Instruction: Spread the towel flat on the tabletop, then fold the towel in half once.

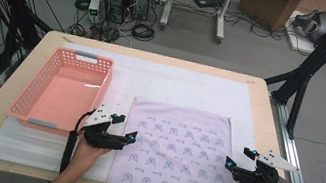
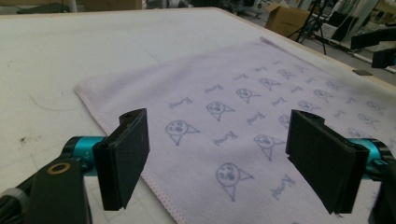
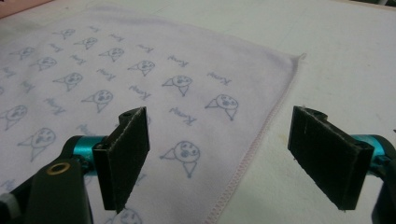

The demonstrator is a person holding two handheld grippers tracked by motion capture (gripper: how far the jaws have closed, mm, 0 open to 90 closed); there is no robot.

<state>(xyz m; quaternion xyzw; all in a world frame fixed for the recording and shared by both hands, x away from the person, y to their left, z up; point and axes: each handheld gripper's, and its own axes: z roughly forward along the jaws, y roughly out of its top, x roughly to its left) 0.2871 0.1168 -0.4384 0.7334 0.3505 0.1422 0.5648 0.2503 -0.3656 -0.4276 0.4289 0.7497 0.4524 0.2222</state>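
I have the lilac towel (image 1: 177,157) lying flat on the white mat (image 1: 188,83) at the near middle of the table (image 1: 263,89), its near edge hanging just past the table's front, with the pink basket (image 1: 31,93) off to its left. My left gripper (image 1: 130,138) sits at the towel's left hem and my right gripper (image 1: 228,162) at its right hem, both with jaws spread wide and holding nothing. In the left gripper view the hem (image 2: 154,179) runs between the jaws, and in the right gripper view the stitched edge (image 3: 243,165) does the same, so I judge the step to be pinching both side edges for a fold. To do it well I would lower each gripper until one jaw slides under the hem, close on the cloth alone and not the mat, keep both grips level with each other, then lift evenly so the fold stays square. The towel carries a repeating print of small cat-like faces with a short script word beside each; I cannot read the word with any confidence.
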